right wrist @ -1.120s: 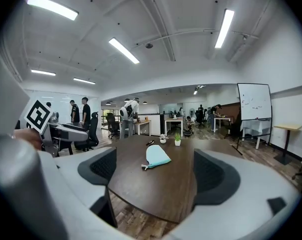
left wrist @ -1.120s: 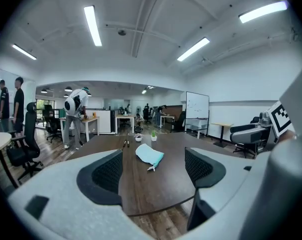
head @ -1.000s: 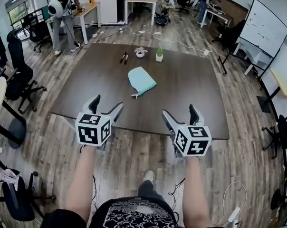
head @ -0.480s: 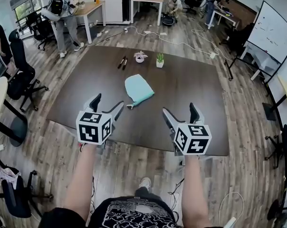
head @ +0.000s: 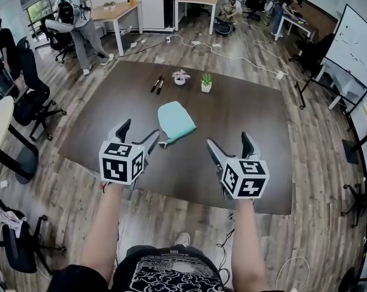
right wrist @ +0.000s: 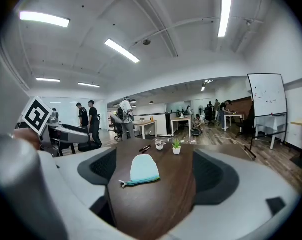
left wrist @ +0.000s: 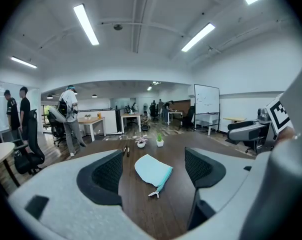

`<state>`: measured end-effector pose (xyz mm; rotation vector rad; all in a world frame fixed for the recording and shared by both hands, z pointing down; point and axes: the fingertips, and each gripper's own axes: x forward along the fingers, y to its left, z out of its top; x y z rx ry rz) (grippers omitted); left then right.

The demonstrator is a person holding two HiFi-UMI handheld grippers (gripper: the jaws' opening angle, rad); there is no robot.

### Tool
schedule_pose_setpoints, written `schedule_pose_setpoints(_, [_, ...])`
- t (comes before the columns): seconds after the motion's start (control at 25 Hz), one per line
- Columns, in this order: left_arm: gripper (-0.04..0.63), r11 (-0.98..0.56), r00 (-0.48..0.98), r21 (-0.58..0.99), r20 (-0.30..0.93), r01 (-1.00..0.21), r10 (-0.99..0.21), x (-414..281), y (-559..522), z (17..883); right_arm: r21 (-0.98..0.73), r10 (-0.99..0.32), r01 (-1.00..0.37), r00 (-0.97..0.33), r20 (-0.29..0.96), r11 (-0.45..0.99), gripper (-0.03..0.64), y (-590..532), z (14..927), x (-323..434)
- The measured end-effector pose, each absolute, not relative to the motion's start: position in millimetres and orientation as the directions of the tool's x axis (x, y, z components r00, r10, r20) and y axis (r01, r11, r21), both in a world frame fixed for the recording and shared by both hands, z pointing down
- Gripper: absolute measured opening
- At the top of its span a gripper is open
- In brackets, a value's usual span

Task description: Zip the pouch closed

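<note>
A light blue pouch lies flat on the dark wooden table, its zipper edge and white pull toward me. The left gripper view shows the pouch ahead between the jaws, and so does the right gripper view, where the pouch sits a bit left. My left gripper hovers open over the table's near edge, just left of the pouch's pull end. My right gripper is open too, to the right of the pouch and apart from it. Both hold nothing.
At the table's far side stand a small green plant in a white pot, a pink flower pot and two dark pens. Office chairs stand left, a whiteboard right; people stand at desks beyond.
Both grippers and my view have come forward toward the table; the pouch now lies closer to the jaws. The pouch itself has not moved.
</note>
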<state>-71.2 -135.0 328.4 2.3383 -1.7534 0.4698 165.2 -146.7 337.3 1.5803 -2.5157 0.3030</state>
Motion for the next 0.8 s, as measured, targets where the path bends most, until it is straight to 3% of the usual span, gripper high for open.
schedule_pose_setpoints(0.4, [0.357, -0.283, 0.252, -0.040, 0.347, -0.958, -0.903, -85.6, -162.3, 326.6, -0.090, -0.864, -0.896, -0.443, 0.239, 0.435, 0.463, -175.0, 339.0, 148.2])
schedule_pose_setpoints(0.8, [0.357, -0.399, 0.359, -0.055, 0.336, -0.915, -0.870, -113.0, -222.6, 327.7, -0.044, -0.899, -0.929, -0.367, 0.238, 0.367, 0.463, -214.4, 336.6, 114.2])
